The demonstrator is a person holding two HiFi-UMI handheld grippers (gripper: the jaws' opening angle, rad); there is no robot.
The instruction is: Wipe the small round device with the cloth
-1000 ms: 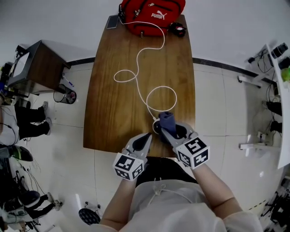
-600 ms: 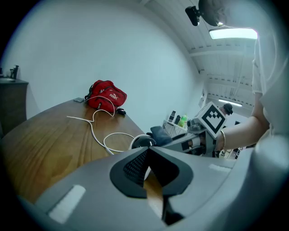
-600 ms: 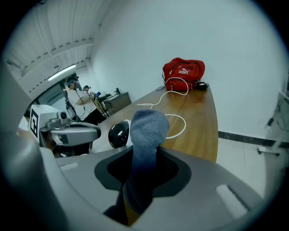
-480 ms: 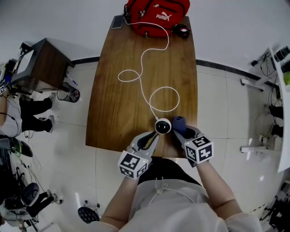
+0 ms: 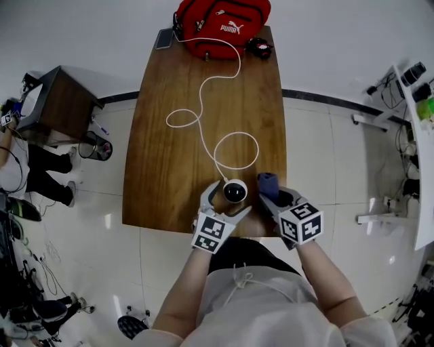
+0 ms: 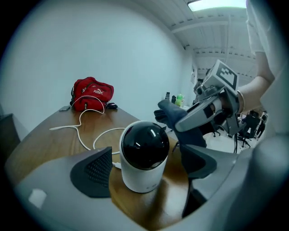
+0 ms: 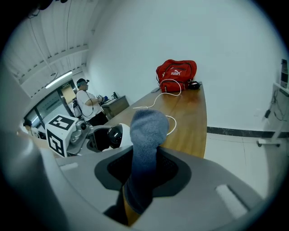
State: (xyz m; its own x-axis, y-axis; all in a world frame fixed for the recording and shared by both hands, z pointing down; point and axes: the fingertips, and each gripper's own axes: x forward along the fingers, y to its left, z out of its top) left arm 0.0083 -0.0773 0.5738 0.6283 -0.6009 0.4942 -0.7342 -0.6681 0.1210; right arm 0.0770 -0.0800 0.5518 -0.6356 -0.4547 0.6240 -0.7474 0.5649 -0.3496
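Small round device [image 5: 234,191] upright at near edge of table [image 5: 169,149], dark dome up, white cable [image 5: 202,118] trailing far toward red bag [image 5: 222,20]. Sits between jaws of left gripper [image 5: 229,203], which have just been opening: spread wide, pads not pressing on body. Right gripper [image 5: 270,195] just right of device, pinching blue cloth [image 5: 267,180], tuft poking past tips. Likely step: steady, then wipe. Close left jaws gently, low on white base, leaving dome exposed. Bring tuft onto dome, light pressure, sweep top and sides. Avoid tugging cable or tipping device off near edge.
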